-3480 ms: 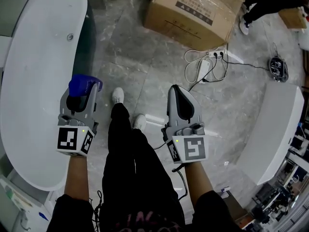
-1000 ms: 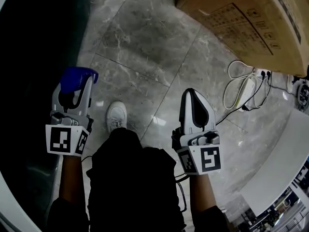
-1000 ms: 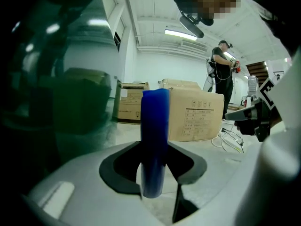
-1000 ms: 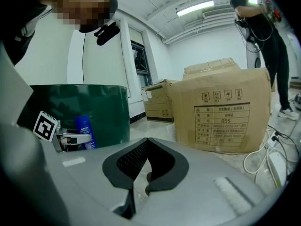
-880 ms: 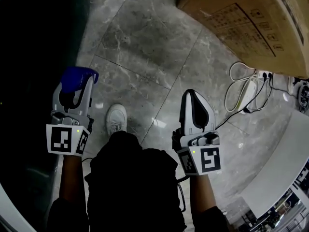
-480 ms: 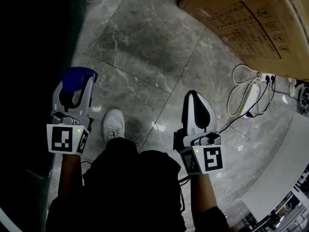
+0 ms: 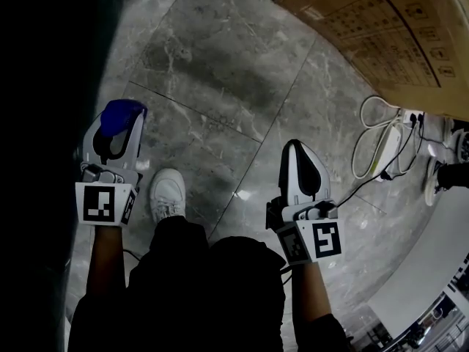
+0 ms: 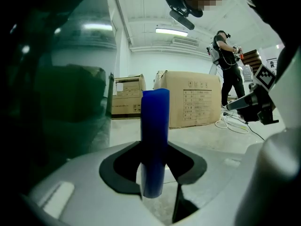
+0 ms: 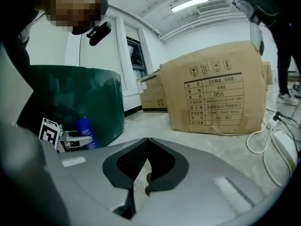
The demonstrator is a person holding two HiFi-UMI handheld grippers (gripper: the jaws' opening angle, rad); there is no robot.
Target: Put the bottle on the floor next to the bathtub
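Note:
My left gripper [image 7: 116, 132] is shut on a blue bottle [image 7: 121, 114], which stands upright between its jaws [image 8: 155, 126]. It hangs low over the grey marble floor [image 7: 220, 72], right beside the bathtub's dark green outer wall [image 8: 70, 98]. In the right gripper view the bottle [image 9: 86, 132] shows close to that wall [image 9: 89, 95], its base hidden, so I cannot tell whether it touches the floor. My right gripper [image 7: 297, 152] is shut with nothing in it [image 9: 143, 175], a little to the right over the floor.
A large cardboard box [image 7: 374, 28] stands ahead on the right, with a smaller one [image 8: 127, 102] behind. White cables and a power strip [image 7: 385, 149] lie on the right. My white shoe [image 7: 167, 195] is between the grippers. A person [image 8: 225, 65] stands by the box.
Both grippers have come down from above the tub's white rim to floor level beside its outer wall. The bottle stays held in the left gripper. My shoe has shifted left.

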